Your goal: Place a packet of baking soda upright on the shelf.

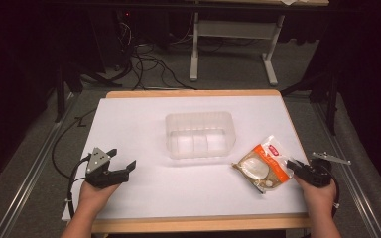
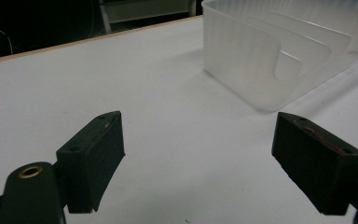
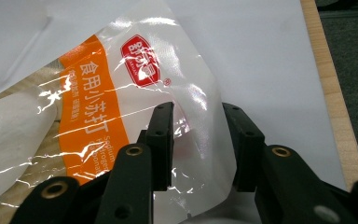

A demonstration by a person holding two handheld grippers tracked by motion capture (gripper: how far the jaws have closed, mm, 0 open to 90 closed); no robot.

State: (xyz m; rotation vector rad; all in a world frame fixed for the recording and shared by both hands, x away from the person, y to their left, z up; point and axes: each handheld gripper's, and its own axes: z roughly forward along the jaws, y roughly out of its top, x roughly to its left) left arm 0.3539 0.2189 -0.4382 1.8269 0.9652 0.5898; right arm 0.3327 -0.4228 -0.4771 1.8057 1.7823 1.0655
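clear crinkled plastic with an orange band and a red logo makes up the packet (image 1: 262, 166) lying on the white table top (image 1: 144, 124), near the right edge and just to the right of the translucent plastic tub (image 1: 200, 135), close to it but apart. white powder shows through the packet's film, and it lies slanted, one corner pointing toward the right gripper (image 1: 296, 166).

that right gripper sits at the packet's right-hand corner, held in the person's right hand (image 1: 320, 191). in the right gripper view its two black jaws stand partly apart, with the clear edge of the packet (image 3: 135, 112) lying between them. the left pad sits on or right against the film, while a gap shows between the film and the right pad, so the packet is not pinched. whether the left pad truly presses on it cannot be told.

the left gripper (image 1: 120, 161) rests low over the table near its left front, held in the left hand (image 1: 95, 196), well apart from the packet. in the left gripper view (image 2: 198, 154) its jaws stand wide apart with bare white table between them and nothing in their hold; the tub (image 2: 279, 51) sits ahead and to the right, its ribbed wall and cut-out side showing.
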